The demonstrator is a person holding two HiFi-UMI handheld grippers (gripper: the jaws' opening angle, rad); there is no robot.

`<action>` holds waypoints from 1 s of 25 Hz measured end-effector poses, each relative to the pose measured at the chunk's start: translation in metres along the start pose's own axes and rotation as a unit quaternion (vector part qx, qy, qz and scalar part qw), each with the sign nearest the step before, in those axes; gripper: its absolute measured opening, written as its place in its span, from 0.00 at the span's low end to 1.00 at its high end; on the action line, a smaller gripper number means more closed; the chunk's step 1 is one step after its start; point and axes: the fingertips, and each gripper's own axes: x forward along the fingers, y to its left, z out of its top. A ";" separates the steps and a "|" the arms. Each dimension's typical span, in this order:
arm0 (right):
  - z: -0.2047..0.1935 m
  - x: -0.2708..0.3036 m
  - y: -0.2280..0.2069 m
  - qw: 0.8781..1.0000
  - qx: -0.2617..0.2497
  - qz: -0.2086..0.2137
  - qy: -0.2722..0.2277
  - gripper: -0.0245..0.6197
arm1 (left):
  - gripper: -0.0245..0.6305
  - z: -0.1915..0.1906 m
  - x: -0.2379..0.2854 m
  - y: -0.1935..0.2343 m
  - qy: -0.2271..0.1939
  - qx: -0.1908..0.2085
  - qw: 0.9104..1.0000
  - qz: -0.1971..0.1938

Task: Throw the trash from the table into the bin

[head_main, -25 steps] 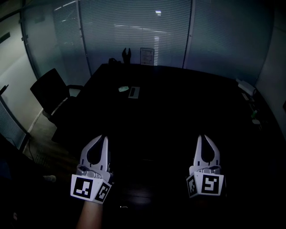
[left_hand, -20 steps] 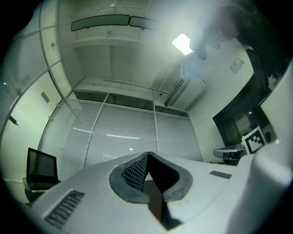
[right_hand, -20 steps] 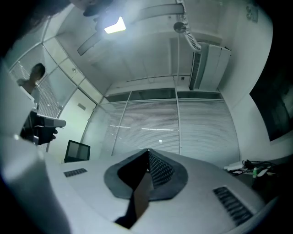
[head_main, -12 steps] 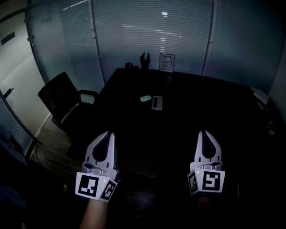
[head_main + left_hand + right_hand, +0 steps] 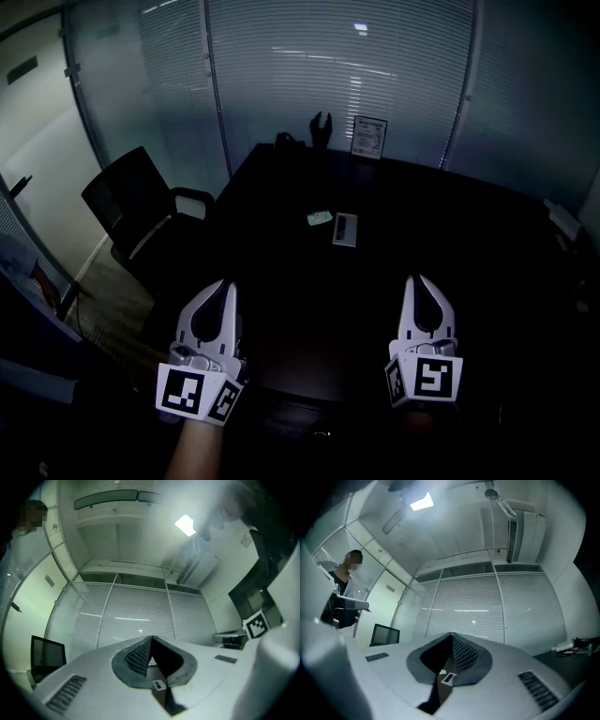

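Head view: 2 grippers are held side by side, well apart, over the near edge of a dark desk (image 5: 469, 253), both pointed toward its far side. The left gripper (image 5: 225, 284) is clenched, its 2 jaws brought tip to tip with nothing between them. The right gripper (image 5: 420, 279) is likewise clenched and empty, its jaws met at the tips, as is confirmed in the right gripper view.

Farther out, near the middle of the desk, the trash (image 5: 319, 218) is seen as 1 small pale crumpled scrap lying flat on the dark top, well apart from both grippers. Just beside it, on its right, a flat grey rectangular item (image 5: 345, 230) is laid. A black office chair (image 5: 131, 202) is set at the desk's left side.

At the far edge of the desk a framed card (image 5: 369, 138) is stood upright, and a dark object (image 5: 321, 129) of unclear kind is placed to its left. Behind them the room is closed off by glass panels with lowered blinds (image 5: 337, 75). In the right gripper view a person (image 5: 342, 592) is seen standing at the left.
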 end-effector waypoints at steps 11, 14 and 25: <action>-0.033 0.114 0.006 0.998 0.006 0.058 0.001 0.05 | 0.04 -0.022 0.067 0.043 -0.004 0.018 0.999 0.050; -0.047 0.141 0.019 0.997 0.008 0.075 0.013 0.05 | 0.04 -0.031 0.081 0.064 0.004 0.017 0.998 0.060; -0.111 0.259 0.066 0.996 0.017 0.041 0.078 0.05 | 0.04 -0.066 0.173 0.158 0.021 0.018 1.000 0.015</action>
